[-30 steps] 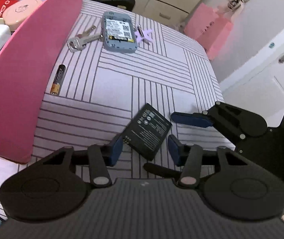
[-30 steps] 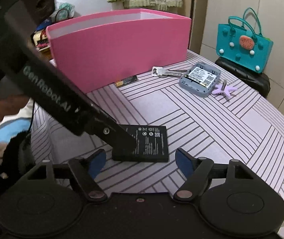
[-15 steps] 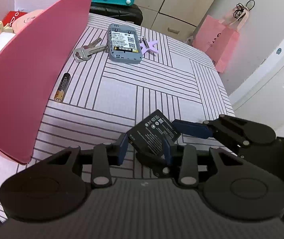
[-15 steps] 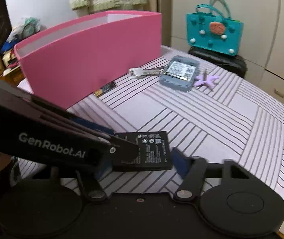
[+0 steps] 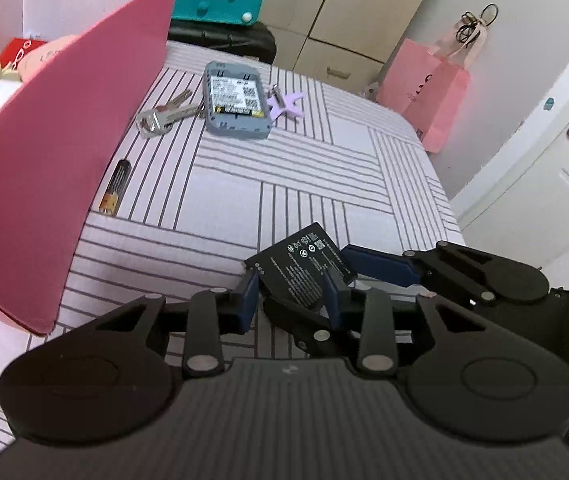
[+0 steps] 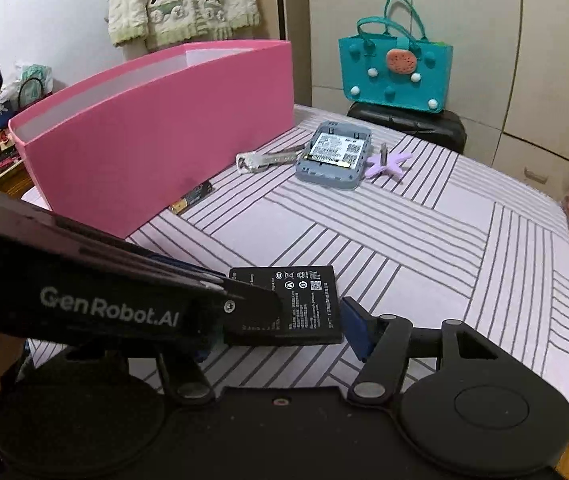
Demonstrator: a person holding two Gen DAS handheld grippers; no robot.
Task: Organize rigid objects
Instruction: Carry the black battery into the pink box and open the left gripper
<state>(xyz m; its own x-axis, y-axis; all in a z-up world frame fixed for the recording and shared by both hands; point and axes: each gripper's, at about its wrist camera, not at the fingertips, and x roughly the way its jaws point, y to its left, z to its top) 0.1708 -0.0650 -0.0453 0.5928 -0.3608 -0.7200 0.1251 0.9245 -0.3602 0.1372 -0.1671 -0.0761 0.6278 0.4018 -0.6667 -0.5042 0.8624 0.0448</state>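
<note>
Nearest to both cameras is the flat black battery, which is lifted a little and tilted above the striped table cover. The left gripper has its two blue pads closed narrow on the battery, one pad on each long side. The right gripper meets the same battery from the other direction. Its right blue pad touches the battery's edge, but the body of the left gripper covers its other finger, so I cannot tell if it really clamps the battery or is only beside it.

A little farther, a tall pink box stands on the left part of the table. Inside it I see some red, white and cream things, but they are not clear enough to name. A small cylinder battery, black with a gold end, lies just beside the wall of the box.

Near the far edge of the table lies a bunch of silver keys. Just beside them is a grey-blue device with its back open, showing a white label. A small purple star-shaped piece lies just beside the device's other side.

Behind the table, a teal bag sits on a black case. A pink paper bag stands by the white door.
</note>
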